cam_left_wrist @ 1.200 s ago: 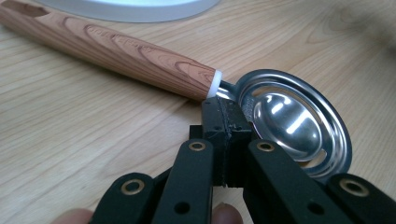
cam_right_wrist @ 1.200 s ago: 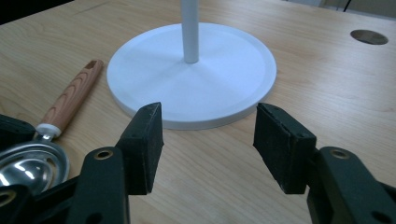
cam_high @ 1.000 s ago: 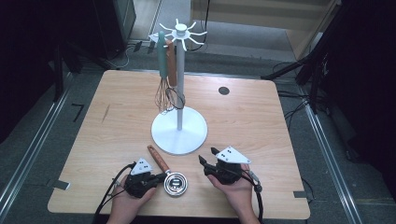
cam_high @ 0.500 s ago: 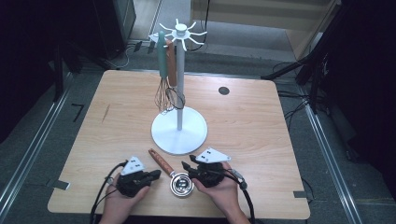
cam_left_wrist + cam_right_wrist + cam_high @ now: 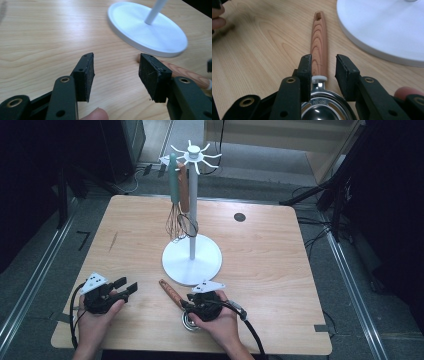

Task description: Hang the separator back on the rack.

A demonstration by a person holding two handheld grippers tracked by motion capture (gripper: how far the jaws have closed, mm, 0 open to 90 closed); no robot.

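1. The right gripper [image 5: 323, 72] has its two black jaws parted, one on each side of the wooden-handled utensil with a round steel head [image 5: 319, 50]; the pads flank the lower end of the handle with a gap showing on the right side, not clamped.
2. That utensil lies flat on the light wooden table [image 5: 280, 270], near the front edge and about midway along it, its handle [image 5: 169, 292] pointing away toward the back-left and its shiny steel head [image 5: 189, 322] tucked under the right gripper [image 5: 196, 304].
3. Over to the left gripper [image 5: 116, 75]: jaws wide apart and holding nothing, bare wood between them, the handle's tip peeking out behind the right pad.
4. In the high view, the left gripper [image 5: 120, 289] sits near the front-left corner, well apart from the utensil.
5. Beyond the handle stands the white round-based utensil stand [image 5: 192, 257], around the table's middle, its base just beside the handle's far end.
6. From the stand's top prongs hang a green-handled wire whisk [image 5: 174, 195] and a brown-handled utensil [image 5: 184, 192], side by side.
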